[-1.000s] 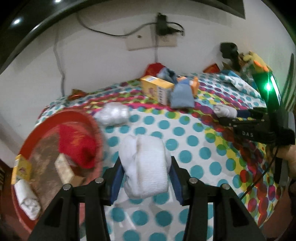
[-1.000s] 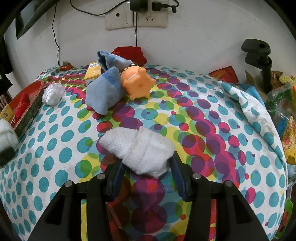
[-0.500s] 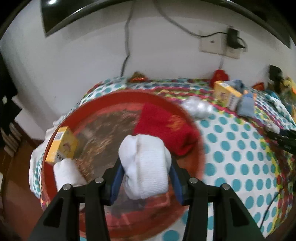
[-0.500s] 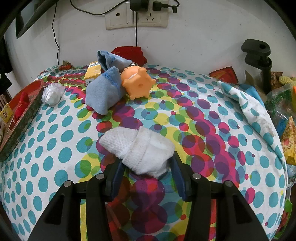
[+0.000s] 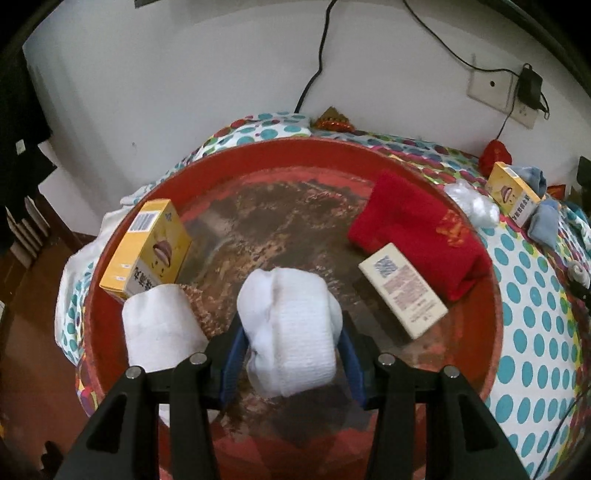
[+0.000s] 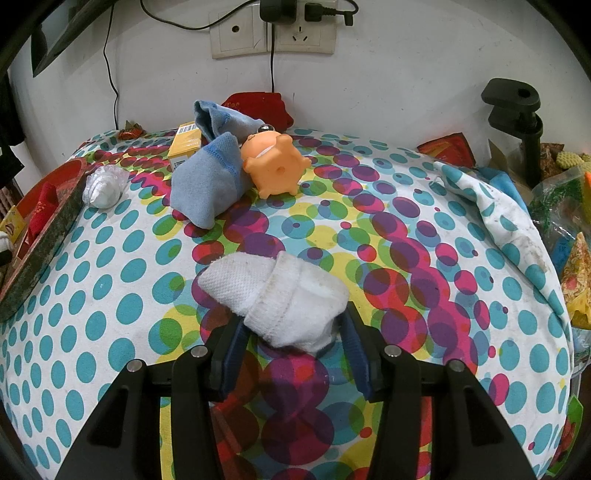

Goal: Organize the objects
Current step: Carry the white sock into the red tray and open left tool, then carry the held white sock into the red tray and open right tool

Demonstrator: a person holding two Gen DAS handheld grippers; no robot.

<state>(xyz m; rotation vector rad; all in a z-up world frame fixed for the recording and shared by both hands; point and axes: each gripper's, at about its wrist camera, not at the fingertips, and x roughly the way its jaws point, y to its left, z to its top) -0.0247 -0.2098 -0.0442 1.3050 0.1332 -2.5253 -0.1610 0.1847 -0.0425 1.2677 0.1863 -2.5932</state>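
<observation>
My left gripper (image 5: pixel 291 343) is shut on a rolled white sock (image 5: pixel 291 325) and holds it over the round red tray (image 5: pixel 480 325). In that tray lie another white sock roll (image 5: pixel 159 328), a yellow box (image 5: pixel 147 247), a red sock (image 5: pixel 417 225) and a cream box (image 5: pixel 402 291). My right gripper (image 6: pixel 291 332) is shut on a second white sock roll (image 6: pixel 280 295) above the dotted tablecloth (image 6: pixel 110 288). Farther back on the cloth lie a blue sock (image 6: pixel 207 184), an orange rubber toy (image 6: pixel 273 162), a yellow box (image 6: pixel 186 142) and a clear plastic wad (image 6: pixel 105 186).
The red tray's rim (image 6: pixel 40 236) shows at the left edge of the right wrist view. A black clamp stand (image 6: pixel 517 122) and packets (image 6: pixel 569 206) crowd the table's right side. Wall sockets with cables (image 6: pixel 273 33) sit behind, with a red pouch (image 6: pixel 258 105) below them.
My left gripper has carried its white sock leftward from over the dotted cloth to over the red tray and rolled a little. The right gripper and its sock have stayed still.
</observation>
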